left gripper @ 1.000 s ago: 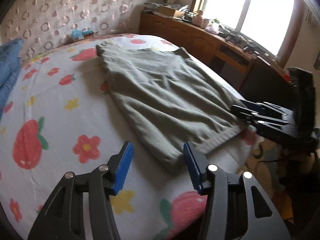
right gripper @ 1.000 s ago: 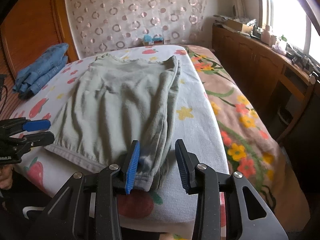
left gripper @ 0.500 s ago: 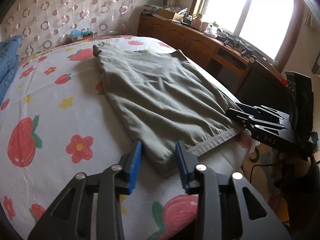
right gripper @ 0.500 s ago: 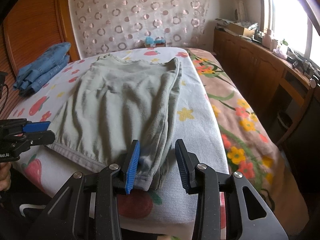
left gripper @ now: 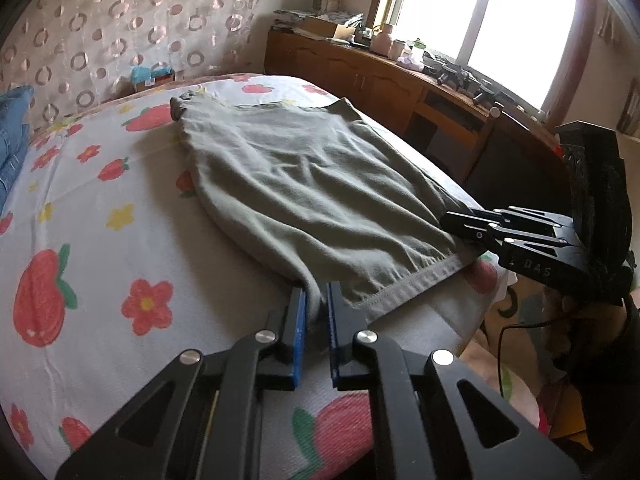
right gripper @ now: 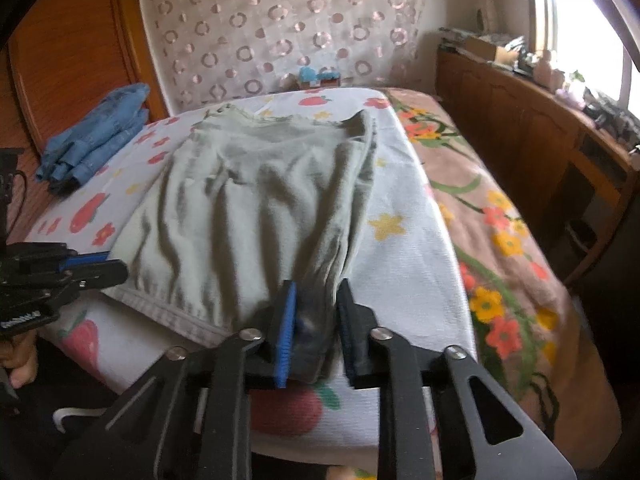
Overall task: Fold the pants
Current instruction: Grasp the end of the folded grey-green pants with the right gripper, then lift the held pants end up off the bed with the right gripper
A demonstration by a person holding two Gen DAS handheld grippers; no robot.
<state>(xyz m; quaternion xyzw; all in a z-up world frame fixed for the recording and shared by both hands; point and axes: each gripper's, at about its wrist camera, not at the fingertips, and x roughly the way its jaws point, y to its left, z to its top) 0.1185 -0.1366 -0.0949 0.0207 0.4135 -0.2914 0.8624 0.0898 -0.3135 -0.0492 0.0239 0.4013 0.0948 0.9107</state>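
Grey-green pants (left gripper: 312, 184) lie flat on the bed, hem edge nearest me. In the left wrist view my left gripper (left gripper: 316, 312) has its jaws closing on the near left hem corner, and the blue pads squeeze the cloth between them. My right gripper (left gripper: 460, 224) shows at the far hem corner. In the right wrist view the pants (right gripper: 256, 208) run away from me. There my right gripper (right gripper: 316, 320) has its jaws closing on the bunched right hem corner, with cloth pinched between them. My left gripper (right gripper: 104, 266) sits at the left hem corner.
A white sheet with strawberries and flowers (left gripper: 100, 240) covers the bed over a floral bedspread (right gripper: 500, 220). Folded blue jeans (right gripper: 96, 136) lie at the far left. A wooden sideboard (left gripper: 400, 88) with clutter runs under the window on the right.
Both grippers have closed on the hem corners: the left one from wide open onto the left corner, the right one from half open onto the right corner. Neither hand has shifted.
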